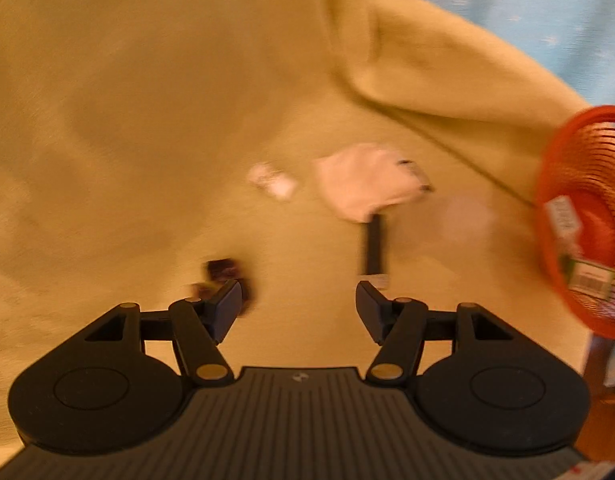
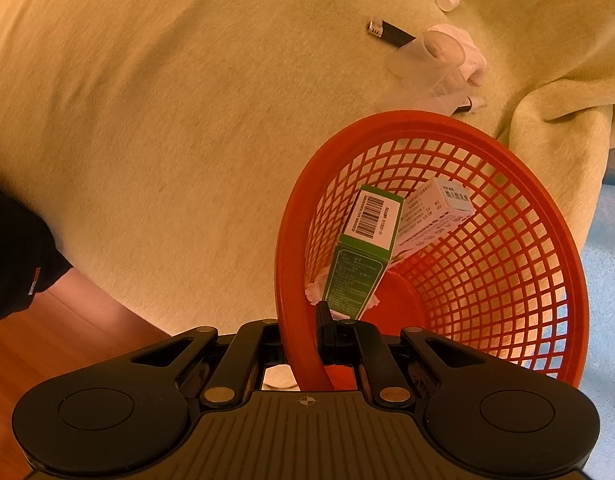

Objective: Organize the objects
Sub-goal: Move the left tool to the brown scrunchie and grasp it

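The right gripper (image 2: 303, 332) pinches the orange basket (image 2: 547, 216) rim; the left gripper (image 1: 298, 304), open wide, seemingly empty.

Left tongs (image 1: 298, 300): jaws spread wide, nothing between them, view motion-blurred. Right tongs (image 2: 303, 328): jaws closed, pinching the orange basket (image 2: 291, 240) by its rim, basket tilted.

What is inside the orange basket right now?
The orange basket holds a green box and a white box, plus something pinkish mostly hidden beneath the green box.
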Demonstrator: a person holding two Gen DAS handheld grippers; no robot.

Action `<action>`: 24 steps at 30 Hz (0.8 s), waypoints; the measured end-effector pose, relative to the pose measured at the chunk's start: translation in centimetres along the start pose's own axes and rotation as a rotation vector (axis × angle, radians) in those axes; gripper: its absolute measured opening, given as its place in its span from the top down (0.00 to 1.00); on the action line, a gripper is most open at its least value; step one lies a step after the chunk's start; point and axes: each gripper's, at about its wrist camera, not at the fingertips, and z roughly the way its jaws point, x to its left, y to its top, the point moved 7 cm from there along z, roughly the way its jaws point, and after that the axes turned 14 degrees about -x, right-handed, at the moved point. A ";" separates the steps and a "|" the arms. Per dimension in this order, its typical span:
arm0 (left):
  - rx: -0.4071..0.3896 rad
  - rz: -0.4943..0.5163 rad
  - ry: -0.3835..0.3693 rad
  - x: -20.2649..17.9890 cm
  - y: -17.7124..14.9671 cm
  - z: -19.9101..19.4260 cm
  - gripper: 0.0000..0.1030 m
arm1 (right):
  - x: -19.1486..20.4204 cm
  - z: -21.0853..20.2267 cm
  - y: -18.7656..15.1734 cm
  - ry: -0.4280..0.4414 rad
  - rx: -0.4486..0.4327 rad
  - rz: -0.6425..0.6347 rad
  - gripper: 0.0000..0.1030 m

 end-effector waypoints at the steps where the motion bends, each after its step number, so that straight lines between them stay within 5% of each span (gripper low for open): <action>1: 0.001 -0.009 0.020 0.8 -0.2 0.3 0.43 | 0.0 0.0 0.0 0.001 0.001 0.005 0.97; 16: 0.034 0.108 0.085 3.6 -3.8 7.1 0.45 | -0.4 0.0 0.8 0.017 -0.005 0.012 0.97; 24: 0.049 0.179 0.091 3.5 -4.4 8.3 0.63 | -0.5 0.0 0.9 0.024 -0.008 0.015 0.97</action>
